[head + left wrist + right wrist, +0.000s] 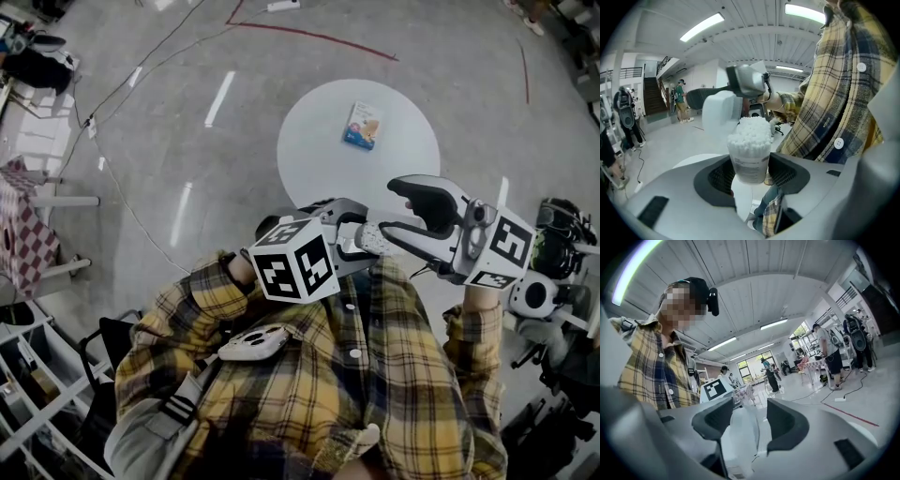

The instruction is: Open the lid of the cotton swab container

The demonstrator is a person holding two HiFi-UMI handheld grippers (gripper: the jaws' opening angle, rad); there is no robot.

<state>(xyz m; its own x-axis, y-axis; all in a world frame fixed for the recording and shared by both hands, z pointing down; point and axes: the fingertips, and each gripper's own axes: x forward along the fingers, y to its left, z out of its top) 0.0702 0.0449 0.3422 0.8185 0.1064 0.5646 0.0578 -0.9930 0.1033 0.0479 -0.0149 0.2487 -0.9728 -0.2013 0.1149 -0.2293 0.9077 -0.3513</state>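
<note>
Round white table [309,169] on floor below you, well apart from both tools. Your left gripper [752,165] is up at chest, jaws clamped on cotton swab container [750,159], pads pressing both its sides. Container is in air, off table. Your right gripper [749,420] sits just beside it, jaws wide with lid [740,432] between them and gap showing at one pad. Blue box [363,125] lies flat on table. Lid is flipped up beside container mouth. White swabs [750,131] packed tight, tips exposed.
</note>
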